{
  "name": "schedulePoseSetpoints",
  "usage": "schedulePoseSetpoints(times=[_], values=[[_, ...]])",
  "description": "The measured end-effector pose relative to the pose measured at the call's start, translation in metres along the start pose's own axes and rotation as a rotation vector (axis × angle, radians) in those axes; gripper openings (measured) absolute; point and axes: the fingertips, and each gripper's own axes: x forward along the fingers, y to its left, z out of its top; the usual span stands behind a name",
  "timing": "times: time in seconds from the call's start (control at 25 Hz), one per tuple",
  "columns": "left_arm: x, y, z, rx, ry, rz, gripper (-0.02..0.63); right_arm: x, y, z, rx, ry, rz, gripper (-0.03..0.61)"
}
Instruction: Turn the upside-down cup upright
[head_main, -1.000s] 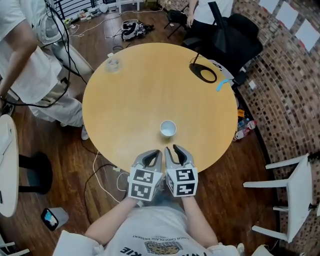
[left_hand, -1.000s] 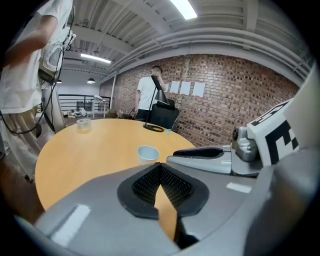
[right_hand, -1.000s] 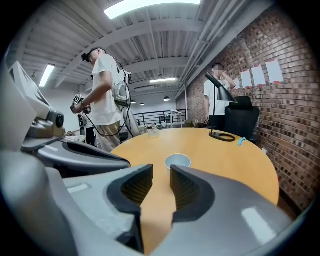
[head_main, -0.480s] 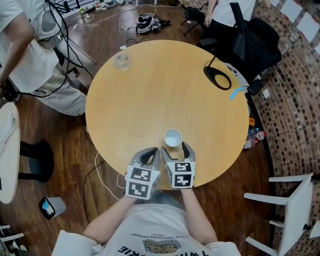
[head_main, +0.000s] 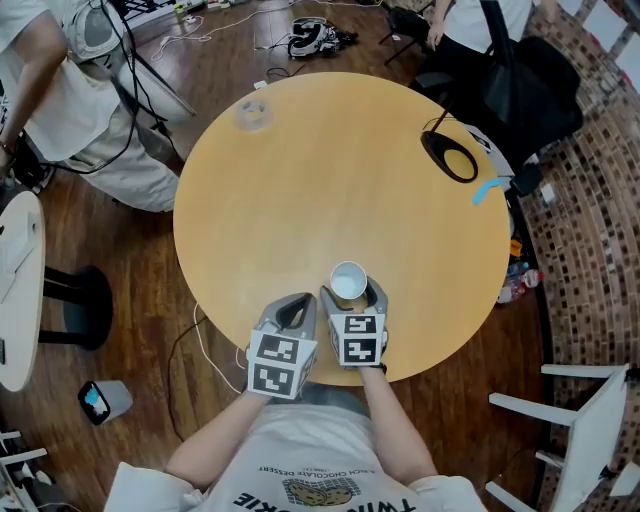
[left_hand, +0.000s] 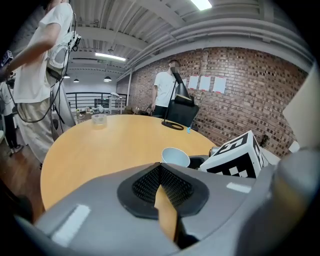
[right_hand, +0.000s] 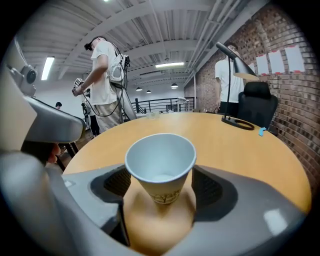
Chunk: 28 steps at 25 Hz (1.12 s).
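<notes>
A white paper cup stands upright, mouth up, on the round wooden table near its front edge. My right gripper reaches around it from behind. Its jaws are opening, and the cup stands between the pads with a gap on each side. My left gripper hovers just left of the right one, shut and empty. In the left gripper view the cup sits ahead and slightly right of the closed left gripper, next to the right gripper's marker cube.
A clear tape roll lies at the table's far left and a black lamp base at the far right. People stand beyond the table to the left and at the back. A white chair stands at lower right, with cables on the floor.
My right gripper has come forward to the cup and spread its jaws to either side of it. The left gripper has edged forward beside it. The cup has stayed upright in place.
</notes>
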Motion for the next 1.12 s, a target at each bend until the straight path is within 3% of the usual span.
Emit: schedulePoseSetpoints(times=[0.08, 0.2, 0.28, 0.52, 0.68, 0.92, 1.12], values=[[-0.001, 0.002, -0.001, 0.0, 0.002, 0.01, 0.002, 0.002, 0.002, 0.001, 0.019, -0.01, 0.024, 0.373], [-0.003, 0.007, -0.005, -0.011, 0.009, 0.018, 0.003, 0.0, 0.0, 0.003, 0.147, -0.025, 0.058, 0.327], [-0.004, 0.006, -0.007, -0.02, 0.016, 0.009, 0.003, -0.005, -0.001, 0.002, 0.289, -0.022, 0.099, 0.325], [-0.013, 0.007, -0.001, 0.01, 0.005, -0.014, 0.002, -0.016, 0.011, -0.004, 0.842, 0.007, 0.264, 0.325], [-0.015, 0.004, -0.001, 0.01, 0.004, -0.038, 0.002, -0.017, 0.018, -0.015, 1.082, 0.046, 0.337, 0.325], [-0.017, 0.0, -0.005, 0.015, 0.01, -0.065, 0.002, -0.021, 0.013, -0.04, 1.263, 0.095, 0.275, 0.325], [-0.018, -0.003, -0.004, 0.016, 0.007, -0.077, 0.002, -0.025, 0.011, -0.046, 1.287, 0.119, 0.243, 0.327]])
